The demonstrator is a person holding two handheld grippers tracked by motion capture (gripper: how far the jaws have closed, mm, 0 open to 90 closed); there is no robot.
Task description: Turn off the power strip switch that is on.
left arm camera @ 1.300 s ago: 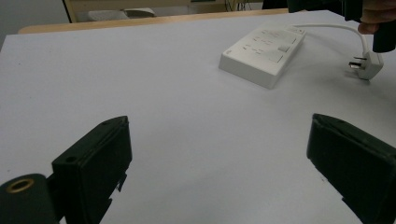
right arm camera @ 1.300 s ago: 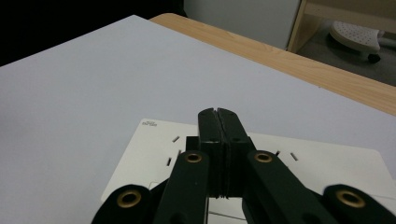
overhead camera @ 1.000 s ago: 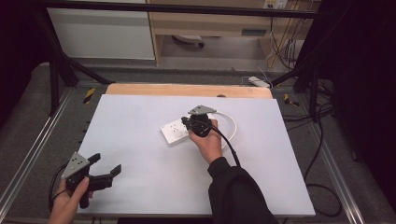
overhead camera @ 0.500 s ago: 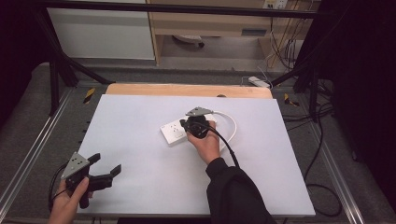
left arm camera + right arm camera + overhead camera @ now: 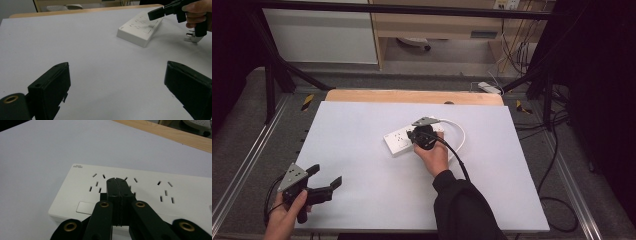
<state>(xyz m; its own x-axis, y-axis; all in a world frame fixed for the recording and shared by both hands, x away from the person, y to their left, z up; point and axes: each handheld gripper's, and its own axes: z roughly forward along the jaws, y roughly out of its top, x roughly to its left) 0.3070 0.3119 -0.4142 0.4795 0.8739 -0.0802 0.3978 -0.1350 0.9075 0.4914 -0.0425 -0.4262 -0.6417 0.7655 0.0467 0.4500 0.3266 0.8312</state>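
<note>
White power strip [image 5: 404, 141] sits mid-desk [image 5: 362, 125], my right claw [image 5: 117, 185] clenched empty with its tips over the sockets, left claw [image 5: 326, 176] released near the desk's front-left corner.

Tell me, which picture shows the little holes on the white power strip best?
The right gripper view: the power strip sits close up, its slots sharp beyond the shut right gripper. The left gripper view shows the strip farther off, slots faint. The high view shows it small, partly behind the hand.

Bare table [image 5: 362, 125] left of power strip [image 5: 399, 142]; cord [image 5: 460, 134] loops right
</note>
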